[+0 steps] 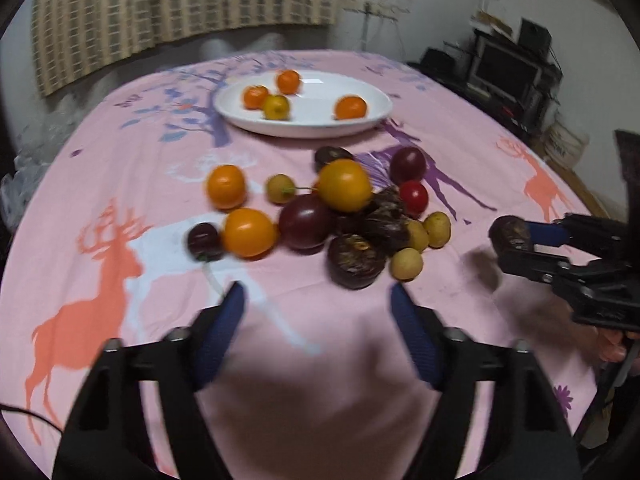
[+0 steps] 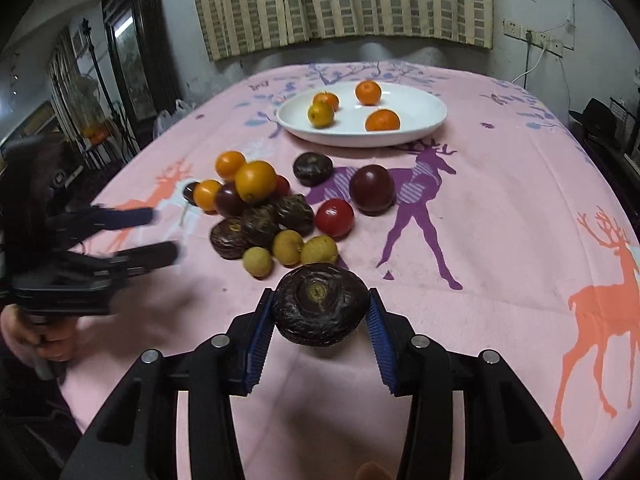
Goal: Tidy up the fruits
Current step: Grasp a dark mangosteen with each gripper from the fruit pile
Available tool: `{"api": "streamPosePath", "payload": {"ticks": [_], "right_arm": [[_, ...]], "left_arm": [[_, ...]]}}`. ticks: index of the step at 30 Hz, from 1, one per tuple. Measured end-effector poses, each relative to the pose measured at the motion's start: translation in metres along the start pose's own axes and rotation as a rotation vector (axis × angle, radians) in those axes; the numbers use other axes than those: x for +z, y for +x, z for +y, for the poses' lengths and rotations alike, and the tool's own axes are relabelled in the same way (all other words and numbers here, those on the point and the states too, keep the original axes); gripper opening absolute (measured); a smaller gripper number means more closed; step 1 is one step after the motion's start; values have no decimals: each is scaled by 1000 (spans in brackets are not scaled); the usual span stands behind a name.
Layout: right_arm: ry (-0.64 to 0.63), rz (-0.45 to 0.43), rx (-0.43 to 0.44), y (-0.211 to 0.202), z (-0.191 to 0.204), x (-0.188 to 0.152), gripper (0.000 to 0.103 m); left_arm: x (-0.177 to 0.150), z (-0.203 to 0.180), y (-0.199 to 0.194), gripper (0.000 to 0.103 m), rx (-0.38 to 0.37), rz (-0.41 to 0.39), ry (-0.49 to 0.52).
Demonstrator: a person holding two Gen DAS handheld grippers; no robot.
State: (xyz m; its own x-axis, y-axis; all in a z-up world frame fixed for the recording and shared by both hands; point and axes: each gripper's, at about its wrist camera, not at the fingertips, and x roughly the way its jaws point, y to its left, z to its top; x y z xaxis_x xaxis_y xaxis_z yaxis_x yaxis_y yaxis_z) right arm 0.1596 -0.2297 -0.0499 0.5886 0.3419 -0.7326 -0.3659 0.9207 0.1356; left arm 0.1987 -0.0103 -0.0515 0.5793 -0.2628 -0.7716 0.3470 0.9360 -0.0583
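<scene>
The pink tablecloth with printed deer [image 2: 500, 208] covers the whole table. In the right wrist view it lies bare from 1 to 5 o'clock of the fruit heap, out to the table's curved right edge, and also in the strip between the heap and the camera. The far edge meets a wall hung with a striped beige curtain [image 2: 340, 0].

The shallow white oval plate [image 2: 420, 120] sits at 12 o'clock, its long axis running left to right. It carries three small orange citrus fruits [image 2: 382, 120] and one yellow one, with open floor on its right half.

The loose heap of fruits [image 2: 260, 216] lies between plate and grippers, at about 11 o'clock in the right wrist view: orange, dark purple, wrinkled brown, red and small yellow pieces, many touching.

The right gripper [image 2: 320, 312] has both blue ribbed pads pressed on the sides of a dark wrinkled flattened round fruit [image 2: 320, 306], whose tan stem scar faces up toward the camera. Whether it rests on the cloth or hangs just above cannot be told.

The left gripper [image 1: 318, 300] stands partly apart, nothing between its blue pads, just on the near side of the heap, over bare cloth. In the right wrist view it enters from 9 o'clock.
</scene>
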Motion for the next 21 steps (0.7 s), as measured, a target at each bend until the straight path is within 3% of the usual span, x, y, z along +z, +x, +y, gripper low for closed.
{"api": "streamPosePath", "payload": {"ticks": [2, 12, 14, 21], "right_arm": [[3, -8, -3, -5, 0, -2, 46], [27, -32, 15, -13, -11, -4, 46], [32, -35, 16, -13, -13, -2, 46], [89, -88, 33, -6, -35, 31, 46]], "left_arm": [[8, -5, 16, 50, -20, 39, 13], [19, -19, 48, 49, -37, 93, 85], [18, -22, 47, 40, -25, 88, 108], [30, -4, 16, 40, -115, 57, 48]]}}
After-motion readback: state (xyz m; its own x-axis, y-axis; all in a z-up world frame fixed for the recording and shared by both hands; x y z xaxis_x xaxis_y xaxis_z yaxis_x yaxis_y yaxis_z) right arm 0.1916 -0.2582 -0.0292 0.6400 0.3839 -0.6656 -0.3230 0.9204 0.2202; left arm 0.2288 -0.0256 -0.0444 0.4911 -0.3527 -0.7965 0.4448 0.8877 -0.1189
